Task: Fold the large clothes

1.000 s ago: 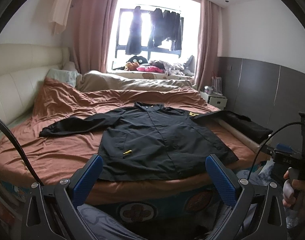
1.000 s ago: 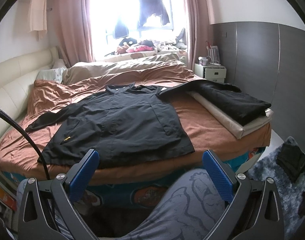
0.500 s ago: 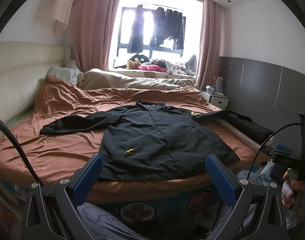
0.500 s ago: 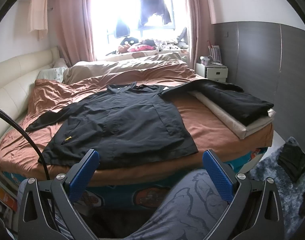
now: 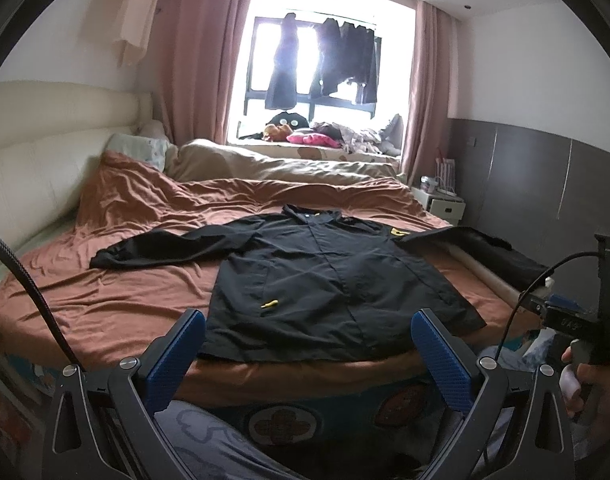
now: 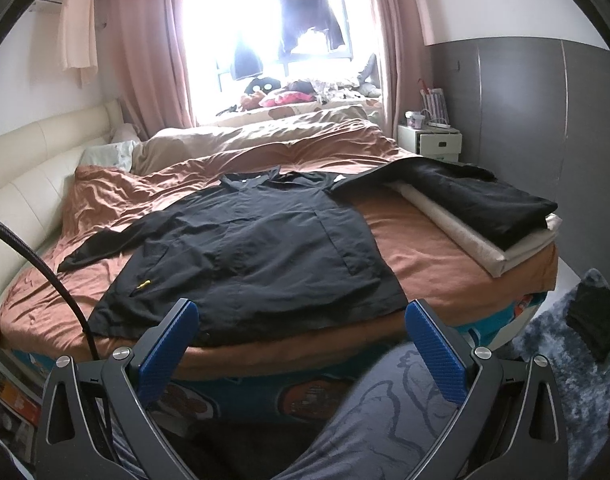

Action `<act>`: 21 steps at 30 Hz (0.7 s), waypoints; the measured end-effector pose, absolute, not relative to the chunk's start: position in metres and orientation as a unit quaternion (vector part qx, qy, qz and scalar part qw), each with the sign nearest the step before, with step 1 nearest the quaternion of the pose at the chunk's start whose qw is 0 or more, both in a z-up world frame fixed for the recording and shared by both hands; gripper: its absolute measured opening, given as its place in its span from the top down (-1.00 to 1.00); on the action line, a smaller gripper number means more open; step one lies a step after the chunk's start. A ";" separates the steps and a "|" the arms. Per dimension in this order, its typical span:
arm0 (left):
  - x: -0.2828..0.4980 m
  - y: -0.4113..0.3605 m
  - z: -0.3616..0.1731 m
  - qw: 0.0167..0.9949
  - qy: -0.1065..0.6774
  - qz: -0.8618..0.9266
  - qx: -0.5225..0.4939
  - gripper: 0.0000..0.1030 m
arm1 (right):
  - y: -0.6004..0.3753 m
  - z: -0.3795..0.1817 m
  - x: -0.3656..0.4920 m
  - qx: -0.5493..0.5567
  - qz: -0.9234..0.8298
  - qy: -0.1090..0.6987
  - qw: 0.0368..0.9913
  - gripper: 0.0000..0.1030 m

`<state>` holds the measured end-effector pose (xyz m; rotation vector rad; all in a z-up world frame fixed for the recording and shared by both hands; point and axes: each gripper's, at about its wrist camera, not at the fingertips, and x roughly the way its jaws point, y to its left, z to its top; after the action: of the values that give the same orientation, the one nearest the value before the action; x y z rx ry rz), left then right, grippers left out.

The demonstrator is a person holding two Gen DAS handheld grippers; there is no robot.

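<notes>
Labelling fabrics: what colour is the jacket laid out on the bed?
Black jacket, with a small yellow tag near the hem; right wrist view shows it best.

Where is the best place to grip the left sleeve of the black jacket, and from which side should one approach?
Probably at the cuff end of the left sleeve. It lies flat, stretched outward on the brown sheet, so the open left gripper could come from the left and pinch it.

A black jacket [image 5: 329,276] lies flat and face-up on the bed [image 5: 105,312] — sleeves spread wide, hem nearest, just beyond both tongs.
</notes>
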<state>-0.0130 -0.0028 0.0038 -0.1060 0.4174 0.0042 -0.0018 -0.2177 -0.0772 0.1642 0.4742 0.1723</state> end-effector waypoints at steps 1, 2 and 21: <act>-0.012 -0.002 0.002 0.976 0.209 0.003 -0.053 -1.00 | -0.217 -0.077 -0.001 0.082 0.086 0.235 0.965 -1.00; -0.010 -0.001 0.001 0.976 0.211 0.004 -0.053 -1.00 | -0.217 -0.078 0.000 0.082 0.087 0.235 0.965 -1.00; 0.061 0.054 -0.019 0.967 0.240 0.038 -0.077 -1.00 | -0.166 -0.087 0.084 0.063 0.112 0.264 0.956 -1.00</act>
<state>0.0615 0.0535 -0.0190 -0.1566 0.4850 0.0763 0.0840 -0.1657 -0.0874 0.1284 0.5353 0.2280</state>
